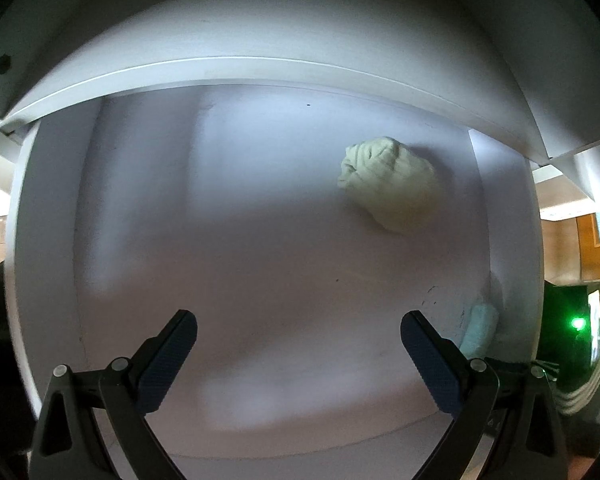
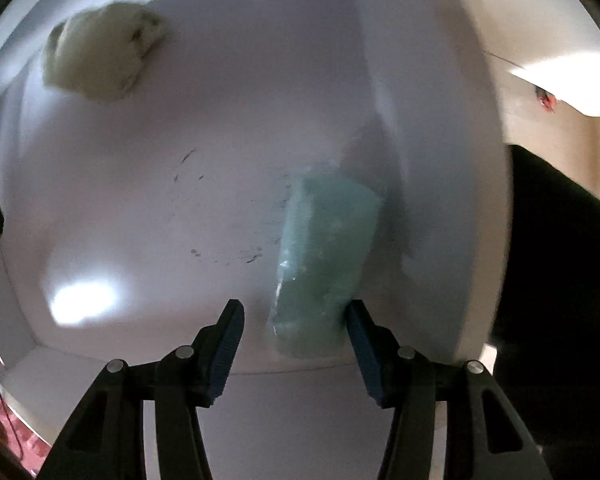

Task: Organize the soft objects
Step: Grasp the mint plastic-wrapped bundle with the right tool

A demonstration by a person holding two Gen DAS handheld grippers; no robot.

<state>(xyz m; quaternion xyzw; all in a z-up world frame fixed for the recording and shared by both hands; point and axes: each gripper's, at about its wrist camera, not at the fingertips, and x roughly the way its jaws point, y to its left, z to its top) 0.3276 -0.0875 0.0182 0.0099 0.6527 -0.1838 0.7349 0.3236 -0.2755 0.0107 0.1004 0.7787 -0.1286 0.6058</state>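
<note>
I look down into a white drawer (image 1: 48, 240). A pale green rolled cloth (image 1: 392, 184) lies at its far right; in the right wrist view the same roll (image 2: 100, 52) sits at the upper left. A folded teal cloth (image 2: 328, 240) lies flat on the drawer floor along the right wall (image 2: 440, 160), and its edge (image 1: 478, 328) shows at the lower right in the left wrist view. My right gripper (image 2: 294, 316) hangs over the teal cloth's near end, jaws apart: the right finger (image 2: 360, 332) is at the cloth's edge, the left one stands clear. My left gripper (image 1: 298, 320) is open over bare floor.
A white cabinet panel (image 1: 300, 68) overhangs the drawer's far side. Dark scuff marks (image 2: 220, 248) dot the floor beside the teal cloth. A dark sleeve (image 2: 560, 280) is outside the right wall. Most of the drawer floor (image 1: 240, 240) is bare.
</note>
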